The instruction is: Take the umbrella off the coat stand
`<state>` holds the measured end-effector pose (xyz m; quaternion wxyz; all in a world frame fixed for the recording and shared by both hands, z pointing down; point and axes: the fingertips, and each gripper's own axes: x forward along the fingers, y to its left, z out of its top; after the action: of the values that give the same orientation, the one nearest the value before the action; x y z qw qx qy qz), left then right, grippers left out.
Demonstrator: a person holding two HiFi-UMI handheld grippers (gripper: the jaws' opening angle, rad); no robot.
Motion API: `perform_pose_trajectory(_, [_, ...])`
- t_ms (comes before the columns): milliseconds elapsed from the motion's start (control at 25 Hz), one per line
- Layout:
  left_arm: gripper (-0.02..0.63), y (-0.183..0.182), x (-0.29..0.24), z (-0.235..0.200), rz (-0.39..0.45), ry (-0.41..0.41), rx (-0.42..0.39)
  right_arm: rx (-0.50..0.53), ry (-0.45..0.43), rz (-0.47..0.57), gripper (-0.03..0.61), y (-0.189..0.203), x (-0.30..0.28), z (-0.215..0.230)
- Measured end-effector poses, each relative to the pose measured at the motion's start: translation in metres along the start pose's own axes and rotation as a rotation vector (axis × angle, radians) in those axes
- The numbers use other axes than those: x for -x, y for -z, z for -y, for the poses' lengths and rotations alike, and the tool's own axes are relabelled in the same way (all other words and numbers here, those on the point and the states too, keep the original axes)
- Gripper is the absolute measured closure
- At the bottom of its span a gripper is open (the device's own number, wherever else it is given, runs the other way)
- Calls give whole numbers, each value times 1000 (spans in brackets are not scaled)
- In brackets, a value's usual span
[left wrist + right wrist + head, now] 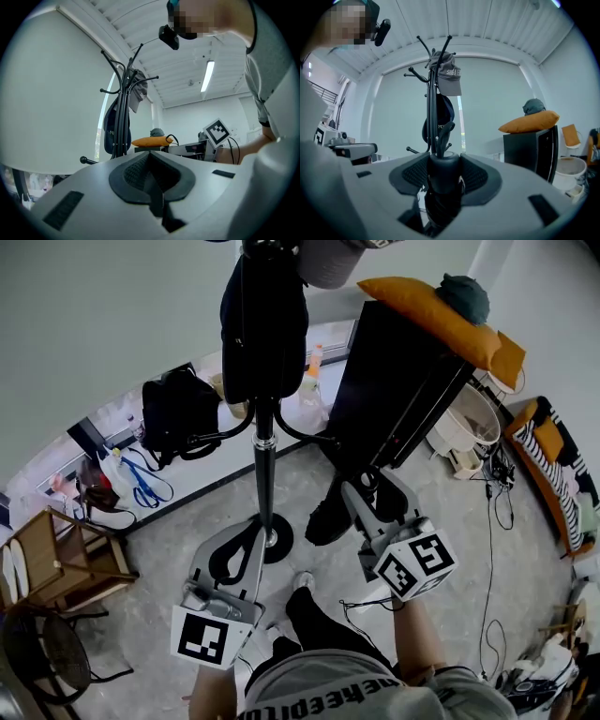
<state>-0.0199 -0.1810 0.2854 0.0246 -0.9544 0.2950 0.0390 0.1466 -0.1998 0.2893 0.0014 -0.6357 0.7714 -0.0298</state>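
One black folded compact umbrella pinched upright between jaws of right gripper, well apart from black metal coat stand. Left gripper closed, empty. Likely light; soft fabric over stiff core; rounded cap probably slippery. Best gripped mid-body, firmly.

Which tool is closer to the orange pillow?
Right. In the head view the right tool, gripping the umbrella, is below the orange pillow, on its side of the coat stand. The left tool is across the stand, farther away.
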Motion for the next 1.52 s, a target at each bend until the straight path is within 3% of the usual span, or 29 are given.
perform_pose_trajectory(480, [597, -16, 12, 17, 21, -1, -25, -6, -25, 33, 373, -14, 43, -23])
perform_pose_trajectory(680, [597, -29, 19, 23, 82, -5, -58, -7, -32, 38, 373, -13, 60, -32])
perform_pose_trajectory(880, [597, -24, 27, 30, 53, -7, -58, -4, -37, 35, 373, -7, 74, -41])
perform_pose_trajectory(1520, [597, -35, 44, 35, 71, -8, -74, -2, -56, 77, 373, -19, 90, -61])
